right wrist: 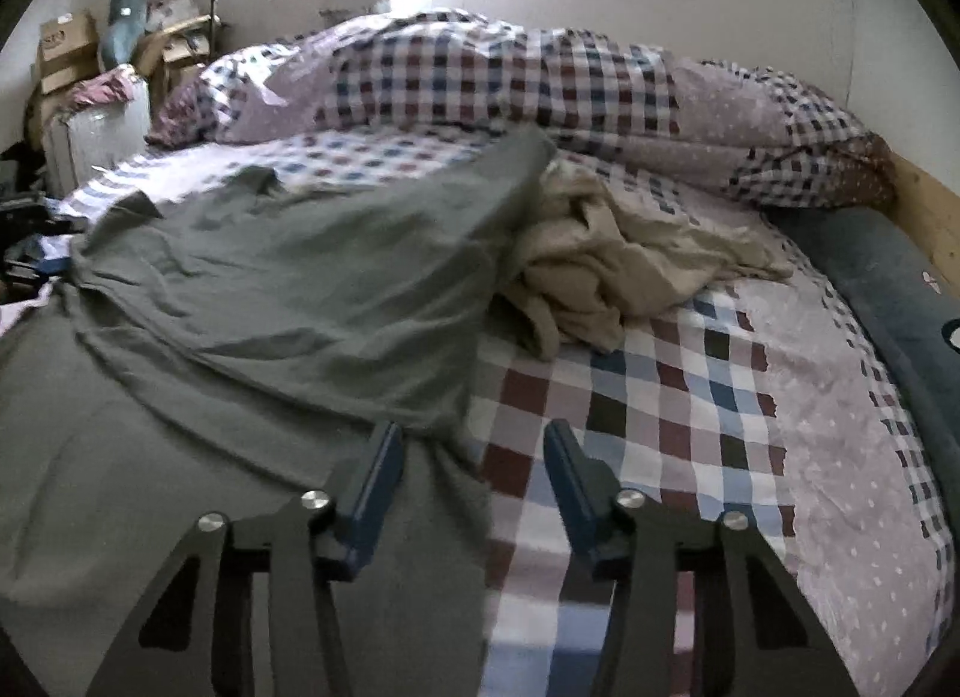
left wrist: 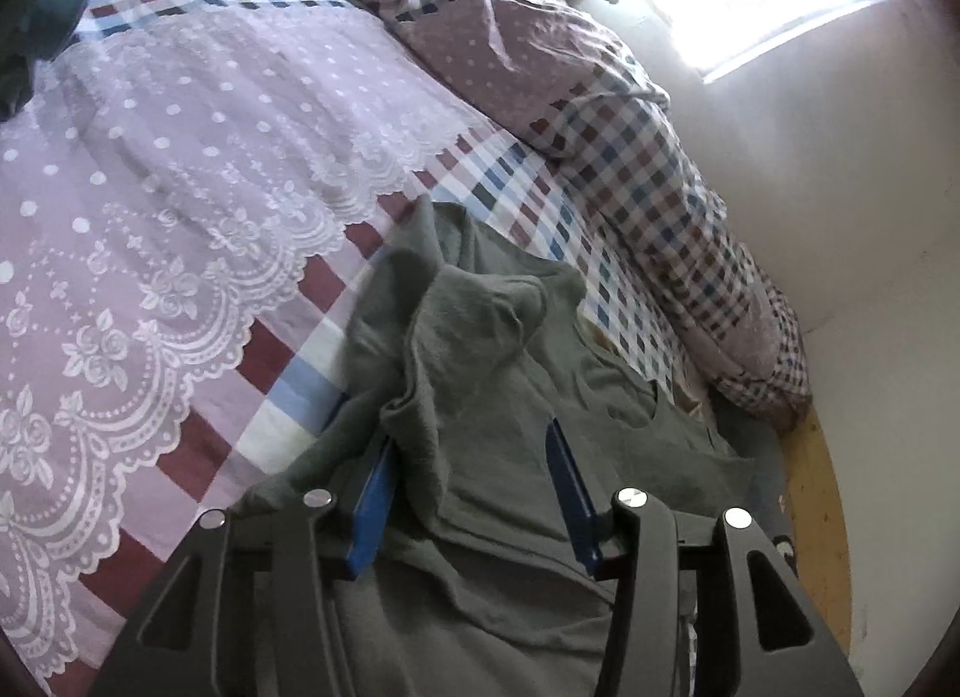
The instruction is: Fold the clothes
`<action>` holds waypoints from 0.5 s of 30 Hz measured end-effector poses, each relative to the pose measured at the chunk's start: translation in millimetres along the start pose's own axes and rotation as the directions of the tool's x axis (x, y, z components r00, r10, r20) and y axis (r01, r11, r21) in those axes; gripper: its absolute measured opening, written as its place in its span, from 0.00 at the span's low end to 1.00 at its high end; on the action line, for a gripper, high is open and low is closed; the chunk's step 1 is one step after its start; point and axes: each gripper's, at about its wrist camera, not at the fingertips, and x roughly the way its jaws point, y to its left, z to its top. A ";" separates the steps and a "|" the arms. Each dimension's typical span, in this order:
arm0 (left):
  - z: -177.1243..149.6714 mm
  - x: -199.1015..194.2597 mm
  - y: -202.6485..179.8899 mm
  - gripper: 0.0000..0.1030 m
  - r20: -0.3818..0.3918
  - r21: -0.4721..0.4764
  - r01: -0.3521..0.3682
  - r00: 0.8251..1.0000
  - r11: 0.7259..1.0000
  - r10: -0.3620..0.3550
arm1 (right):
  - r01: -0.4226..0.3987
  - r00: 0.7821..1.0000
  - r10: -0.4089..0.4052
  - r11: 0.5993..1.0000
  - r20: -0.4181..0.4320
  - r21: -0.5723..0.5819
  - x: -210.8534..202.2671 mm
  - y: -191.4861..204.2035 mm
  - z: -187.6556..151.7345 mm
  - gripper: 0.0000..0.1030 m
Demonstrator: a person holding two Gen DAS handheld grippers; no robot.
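Garment: grey-green soft cotton shirt [right wrist: 252,277] lies spread over the near part of the bed [right wrist: 690,397], one flap turned back over its body, a crumpled ridge of cloth rising in the left wrist view.
Left gripper [left wrist: 474,457]: jaws about half open, blue pads parted; the bunched fold of the shirt stands between them, but whether either pad presses on it I cannot tell, so I judge it not clamped.
Right gripper [right wrist: 474,457]: jaws about half open, holding nothing; the shirt's right edge runs between them, cloth under the left pad, checked sheet under the right.
Other cloth: beige crumpled garment [right wrist: 618,259] lies just beyond the shirt's far right corner, touching it.
Step in hand: probably squaring up a fold just laid.
How to do it well: pinch only the top layer at the edge, draw it taut and level, lay it flat, and keep clear of the beige garment.
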 end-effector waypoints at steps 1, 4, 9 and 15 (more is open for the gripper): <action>-0.3 -0.4 -1.9 0.48 0.001 0.011 -0.002 1.000 1.000 0.002 | -0.003 1.000 0.003 1.000 -0.010 -0.005 5.9 -0.9 1.4 0.47; -0.5 -1.3 -4.6 0.35 0.005 0.028 -0.012 1.000 1.000 0.012 | -0.017 0.999 0.016 0.999 -0.031 -0.039 17.2 0.8 5.0 0.46; 0.0 1.5 0.6 0.27 -0.004 0.017 -0.015 1.000 1.000 0.015 | -0.036 0.996 0.027 0.993 -0.080 -0.117 27.8 13.2 3.6 0.32; -2.4 -6.6 -15.3 0.09 0.004 0.061 0.056 0.998 0.997 -0.057 | -0.001 0.994 -0.017 0.986 -0.110 -0.167 33.1 22.0 1.5 0.08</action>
